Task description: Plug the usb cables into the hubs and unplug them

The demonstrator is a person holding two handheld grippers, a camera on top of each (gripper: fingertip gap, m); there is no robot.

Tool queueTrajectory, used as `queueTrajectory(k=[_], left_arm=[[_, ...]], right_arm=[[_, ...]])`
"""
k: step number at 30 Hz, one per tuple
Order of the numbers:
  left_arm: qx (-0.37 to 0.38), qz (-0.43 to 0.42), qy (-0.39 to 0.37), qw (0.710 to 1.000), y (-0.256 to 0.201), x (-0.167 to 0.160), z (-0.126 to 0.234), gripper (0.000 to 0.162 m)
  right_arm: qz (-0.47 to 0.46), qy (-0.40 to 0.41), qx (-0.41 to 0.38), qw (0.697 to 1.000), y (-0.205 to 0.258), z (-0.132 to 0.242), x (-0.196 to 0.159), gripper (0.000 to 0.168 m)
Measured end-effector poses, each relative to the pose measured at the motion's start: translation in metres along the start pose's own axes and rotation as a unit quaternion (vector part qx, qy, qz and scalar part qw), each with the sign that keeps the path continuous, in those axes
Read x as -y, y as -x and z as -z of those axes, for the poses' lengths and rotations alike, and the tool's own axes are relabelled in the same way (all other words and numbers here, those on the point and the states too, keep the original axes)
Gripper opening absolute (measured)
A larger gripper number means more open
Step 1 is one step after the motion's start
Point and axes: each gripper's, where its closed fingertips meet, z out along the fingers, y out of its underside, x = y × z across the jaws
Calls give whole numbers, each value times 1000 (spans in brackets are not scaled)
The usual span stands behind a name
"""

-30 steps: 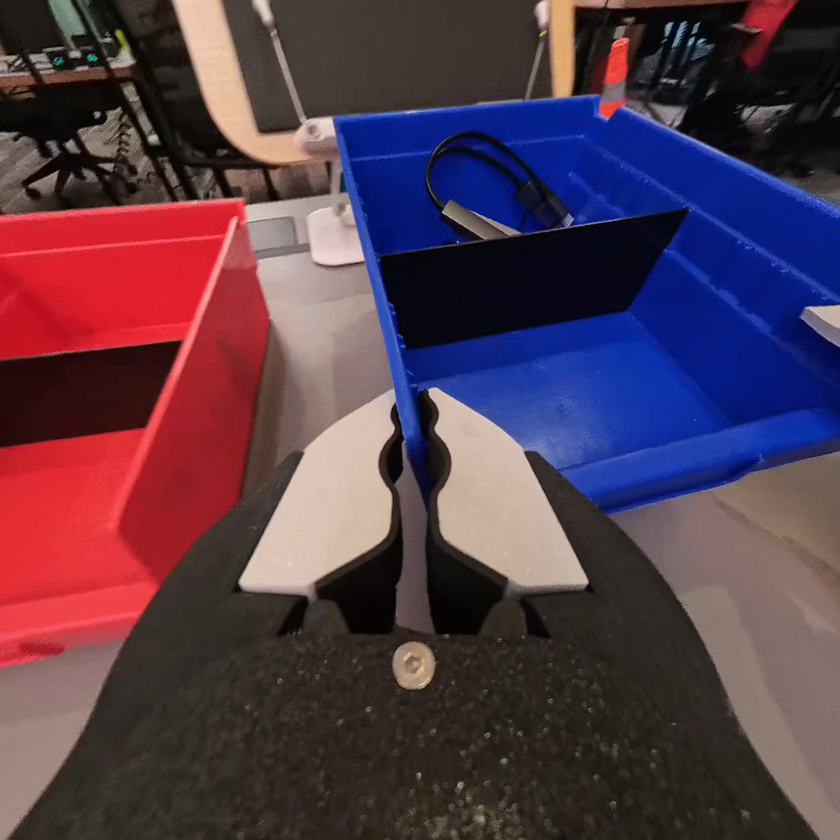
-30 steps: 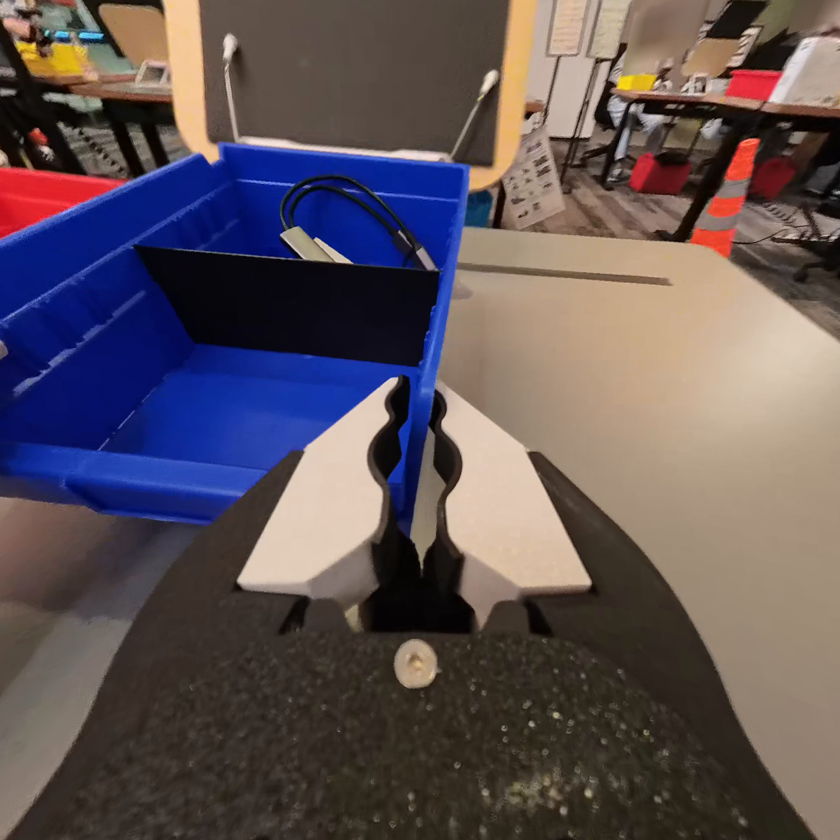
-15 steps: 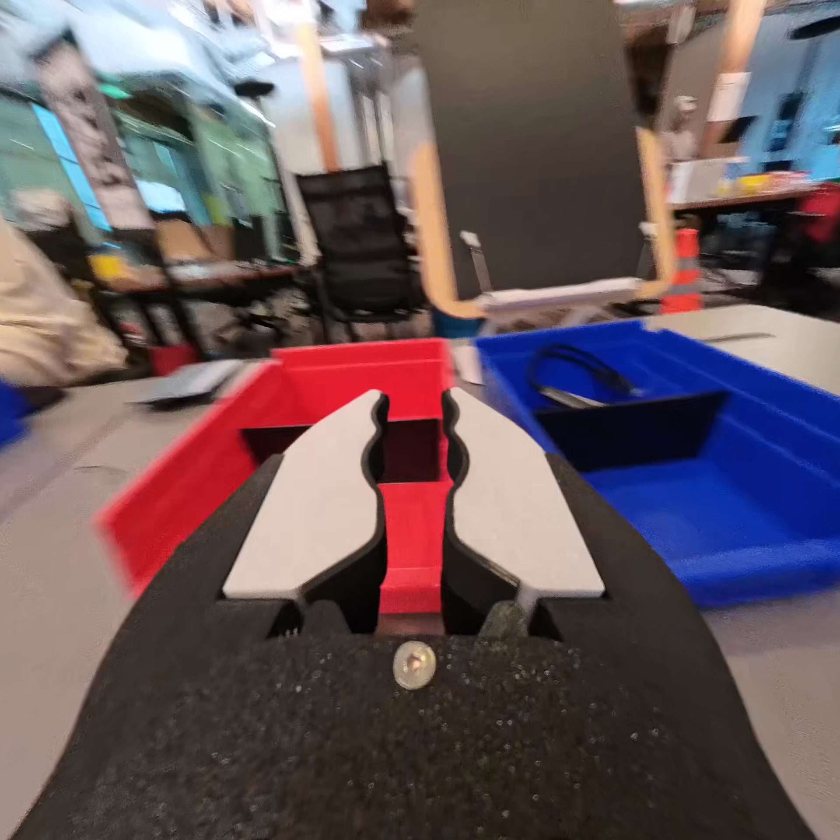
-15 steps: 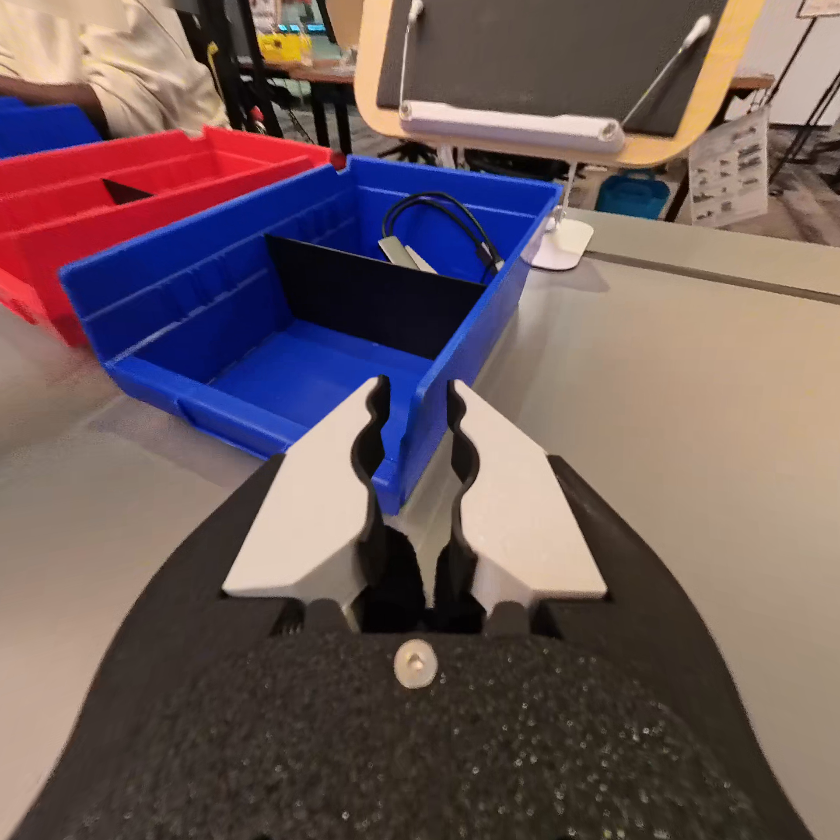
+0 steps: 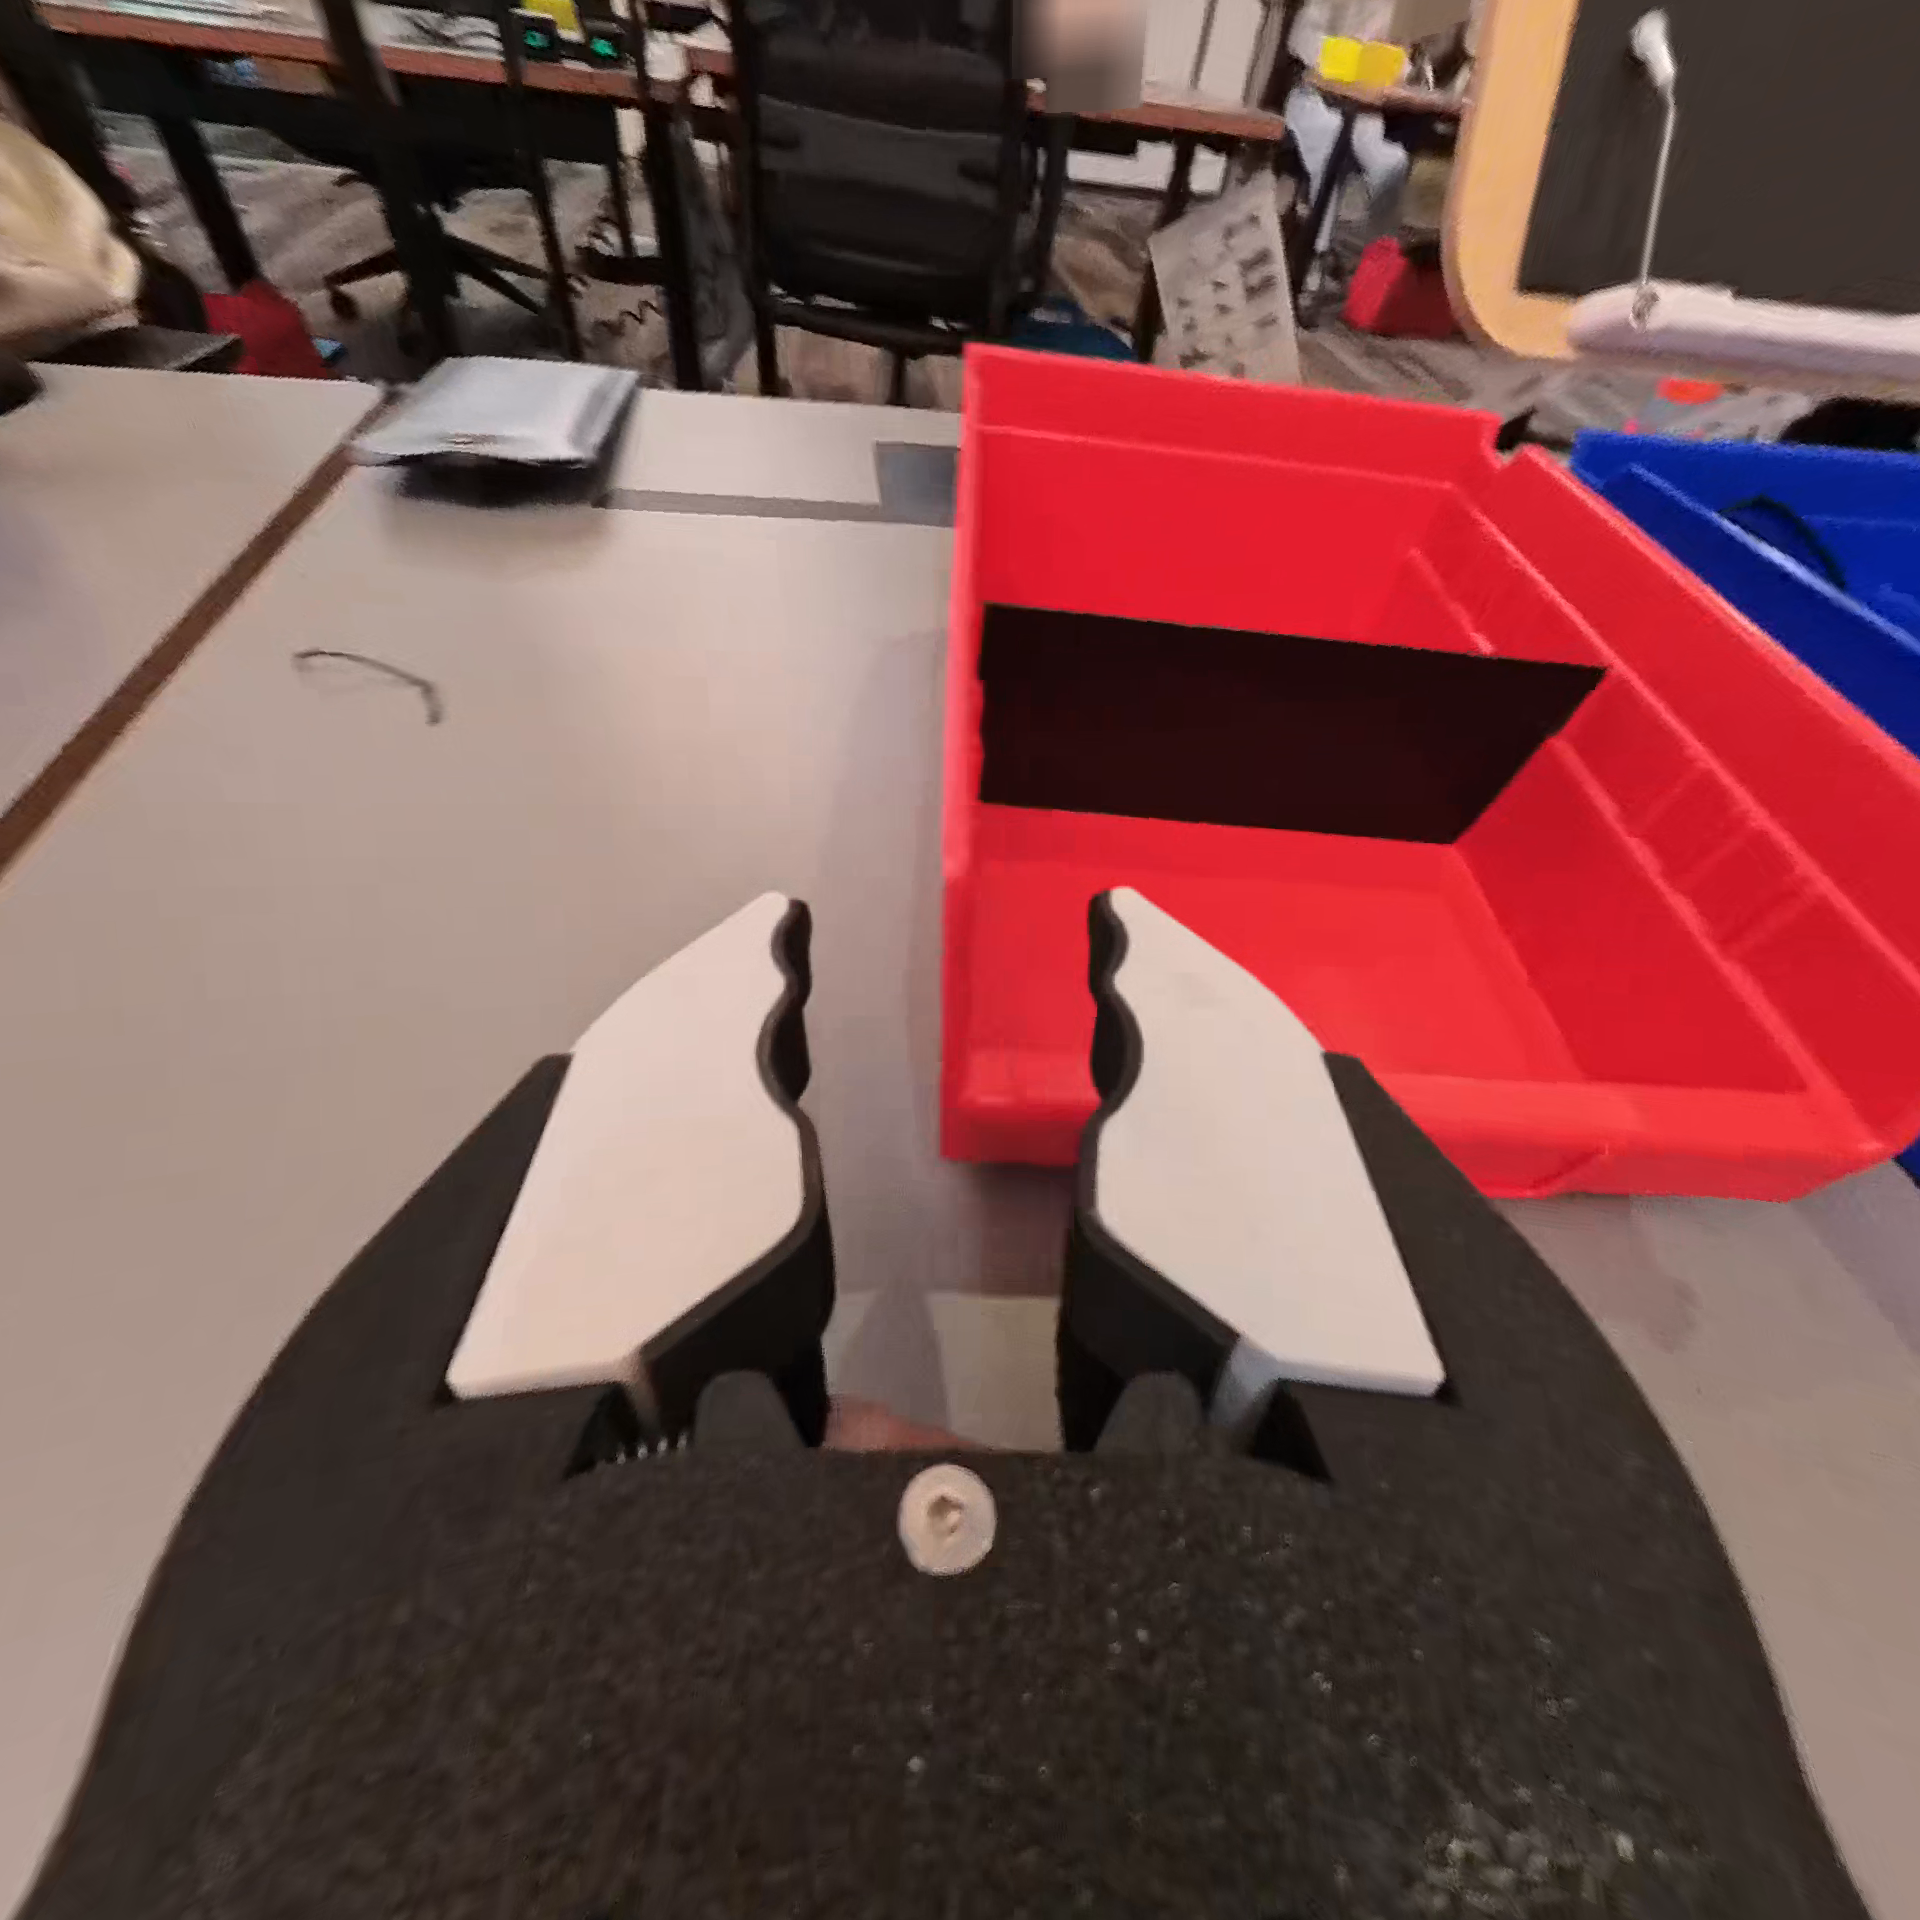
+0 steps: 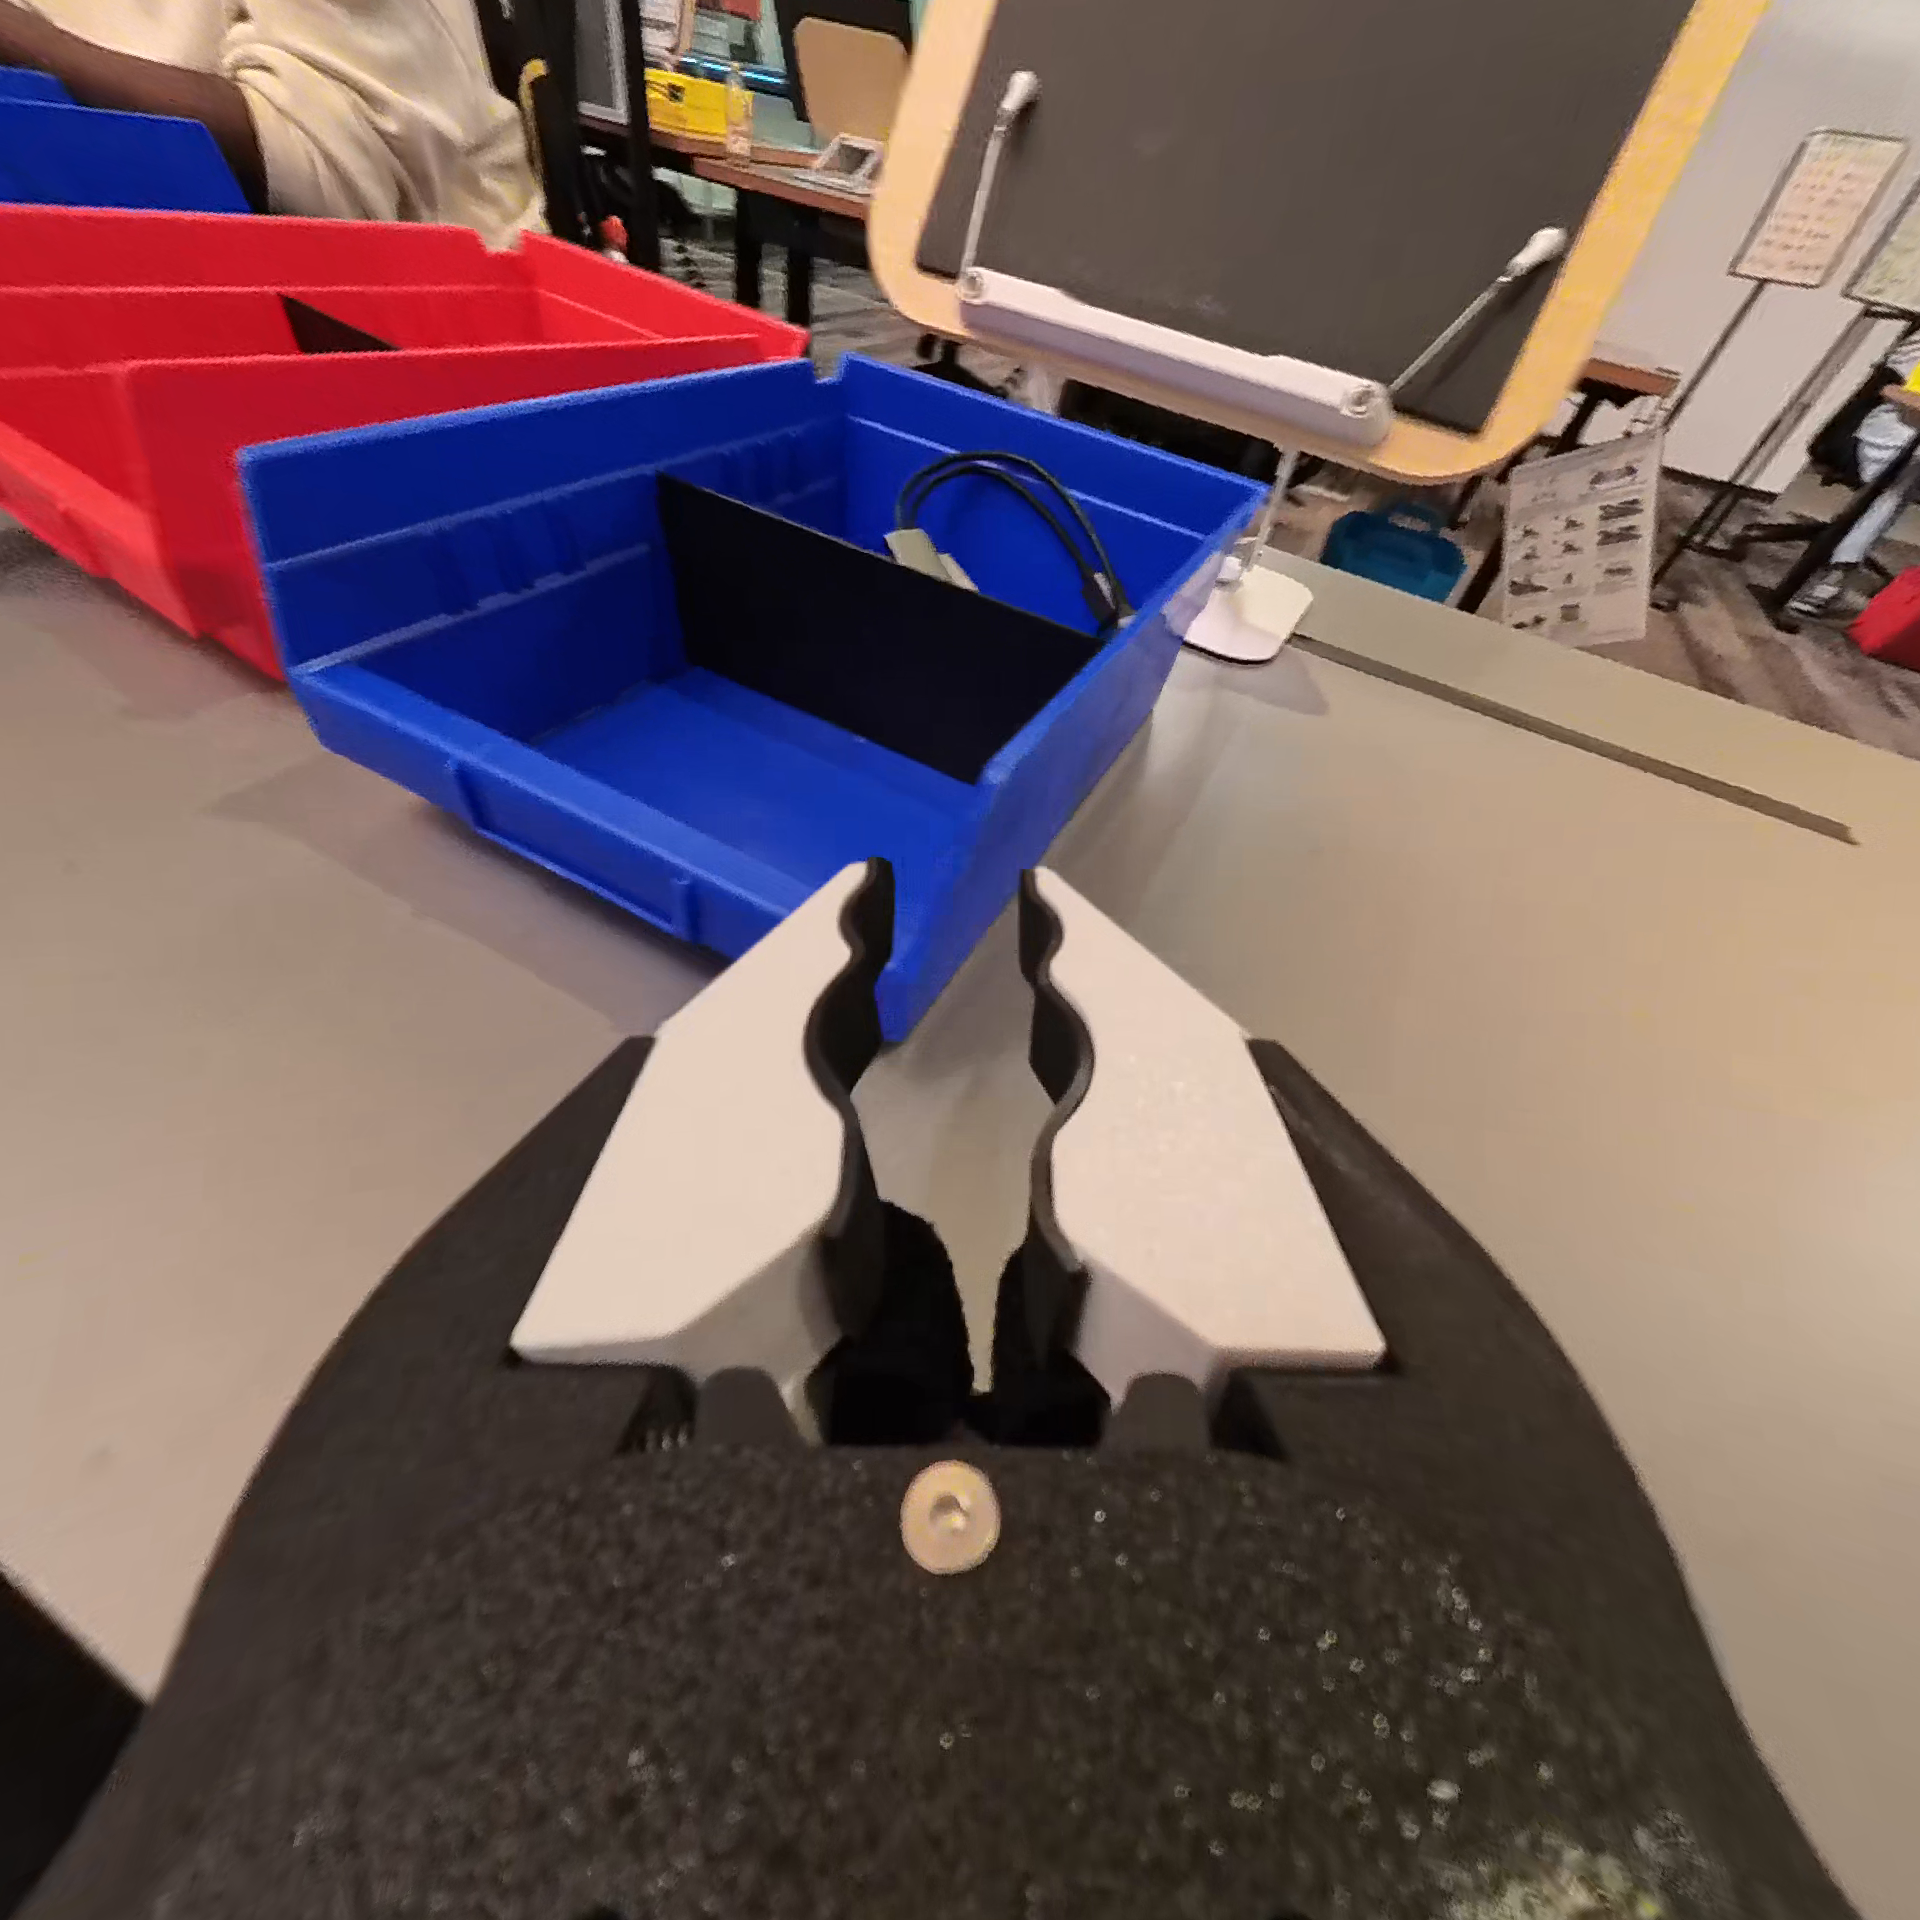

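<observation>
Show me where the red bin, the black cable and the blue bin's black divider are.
red bin [image 5: 1299, 997]: left wrist view, bare floor of its near compartment.
black cable [image 6: 1049, 509]: right wrist view, on its loop in the blue bin's far compartment.
black divider [image 6: 862, 665]: right wrist view, middle of its face.

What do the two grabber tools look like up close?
Both look the same. The left tool and the right tool each have two pale grey fingers shaped like wedges, with wavy black inner edges like little bumps. The fingers sit in a wide, rough black body with sparkly speckles, rounded like a hood. A small silver screw sits in the middle. No cables or sleeves show.
</observation>
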Motion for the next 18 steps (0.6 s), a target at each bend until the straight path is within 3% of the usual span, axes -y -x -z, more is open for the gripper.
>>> queueTrajectory(k=[2,6,11,15,18], left_arm=[[20,-25,27,999,-3,-6,-15,46],[22,-1,45,999,-2,-15,-27,5],[32,-15,81,996,-14,-27,2,3],[85,19,109,990,-18,-43,50,3],[118,28,109,987,-23,-55,86,3]], right_arm=[[14,4,23,1000,16,1,-1,22],[56,-37,80,995,70,10,16,23],[-33,-47,208,976,167,3,43,23],[-38,-15,201,979,207,-33,62,27],[-58,39,154,986,224,-64,65,41]])
